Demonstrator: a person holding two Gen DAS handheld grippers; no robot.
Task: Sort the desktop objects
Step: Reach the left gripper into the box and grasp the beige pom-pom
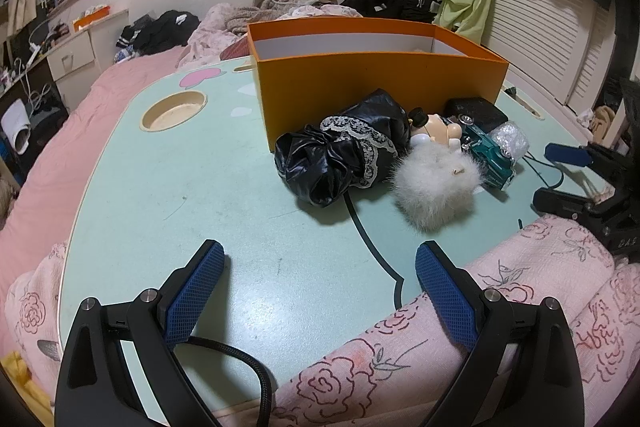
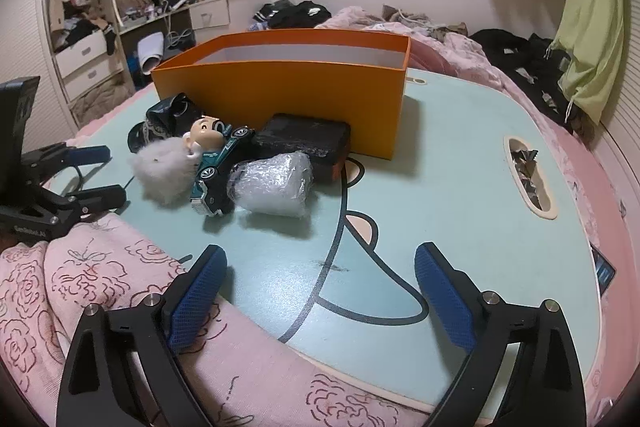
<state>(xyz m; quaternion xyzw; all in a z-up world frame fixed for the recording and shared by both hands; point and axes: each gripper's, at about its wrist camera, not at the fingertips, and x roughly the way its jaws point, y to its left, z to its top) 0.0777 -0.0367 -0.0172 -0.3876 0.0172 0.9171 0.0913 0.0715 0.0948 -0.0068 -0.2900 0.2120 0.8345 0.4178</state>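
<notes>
While nothing has yet gone into the orange box (image 2: 288,95), the things to sort lie heaped against its near wall on the pale green table (image 2: 460,155): a black lace-trimmed bundle (image 1: 344,151), a white fluffy toy with a small doll's head (image 2: 160,171), a green toy car (image 2: 218,167), a bubble-wrapped roll (image 2: 272,183) and a flat black case (image 2: 304,139). From the right gripper (image 2: 320,291) the heap lies ahead and to the left, the roll nearest, its long axis running roughly across the view; from the left gripper (image 1: 320,287) the heap lies ahead and to the right, the black bundle and fluffy toy nearest. Both grippers stand wide open and hold nothing, hovering over the table's near edge beside a pink rose-print quilt (image 2: 80,287). I judge the roll the right hand's likeliest pick, since it sits clear at the front.
</notes>
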